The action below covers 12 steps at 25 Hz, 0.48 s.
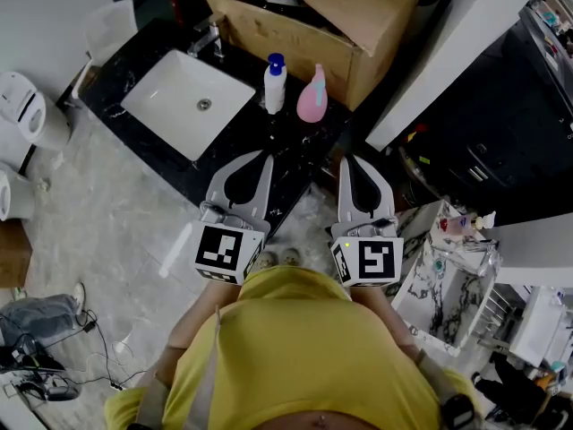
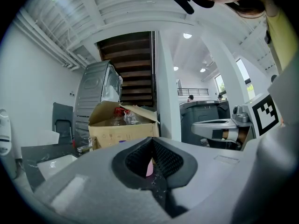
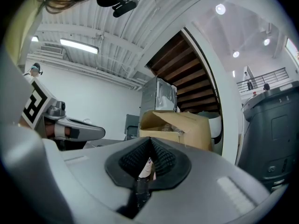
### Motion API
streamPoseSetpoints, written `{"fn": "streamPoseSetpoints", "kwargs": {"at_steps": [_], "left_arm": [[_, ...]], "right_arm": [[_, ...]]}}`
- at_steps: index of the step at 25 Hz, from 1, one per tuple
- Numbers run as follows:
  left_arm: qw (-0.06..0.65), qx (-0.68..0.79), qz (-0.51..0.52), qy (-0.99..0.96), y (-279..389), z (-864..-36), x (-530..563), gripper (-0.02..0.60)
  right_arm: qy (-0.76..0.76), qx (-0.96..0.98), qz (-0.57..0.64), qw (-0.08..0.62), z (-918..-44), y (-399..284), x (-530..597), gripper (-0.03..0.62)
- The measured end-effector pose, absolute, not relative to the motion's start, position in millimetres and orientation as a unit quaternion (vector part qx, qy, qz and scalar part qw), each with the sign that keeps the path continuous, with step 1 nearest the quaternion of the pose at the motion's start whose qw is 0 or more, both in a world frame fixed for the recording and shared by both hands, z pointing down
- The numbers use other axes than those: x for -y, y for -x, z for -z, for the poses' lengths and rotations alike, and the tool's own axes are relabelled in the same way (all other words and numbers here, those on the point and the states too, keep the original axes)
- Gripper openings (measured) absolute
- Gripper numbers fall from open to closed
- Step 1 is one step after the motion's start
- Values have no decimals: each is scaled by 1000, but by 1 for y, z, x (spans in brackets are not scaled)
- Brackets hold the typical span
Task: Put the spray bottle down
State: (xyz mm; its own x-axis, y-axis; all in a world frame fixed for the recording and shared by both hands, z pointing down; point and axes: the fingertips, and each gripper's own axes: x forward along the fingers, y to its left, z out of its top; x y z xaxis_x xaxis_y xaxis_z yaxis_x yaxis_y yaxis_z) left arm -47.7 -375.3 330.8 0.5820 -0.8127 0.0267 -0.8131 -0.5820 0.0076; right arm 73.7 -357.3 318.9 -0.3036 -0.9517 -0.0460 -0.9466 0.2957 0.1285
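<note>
A white bottle with a blue top and a pink bottle stand upright side by side on the black counter, in front of the cardboard box. Neither gripper touches them. My left gripper and right gripper are held close to my body, pointing level toward the counter's near edge. Both are shut with nothing between their jaws. A sliver of the pink bottle shows through the hollow behind the left gripper. A pale bottle shows the same way behind the right gripper.
A white sink basin with a faucet is set in the counter at left. An open cardboard box stands at the back. A white pillar rises at right, with a marble-patterned stand below it. Cables lie on the floor.
</note>
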Motion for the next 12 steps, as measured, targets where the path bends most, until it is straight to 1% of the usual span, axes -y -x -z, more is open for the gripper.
{"fn": "streamPoseSetpoints", "kwargs": {"at_steps": [12], "left_arm": [[9, 461, -11, -887, 37, -333, 363, 0]], "right_arm": [[-578, 813, 61, 20, -325, -83, 349, 0]]}}
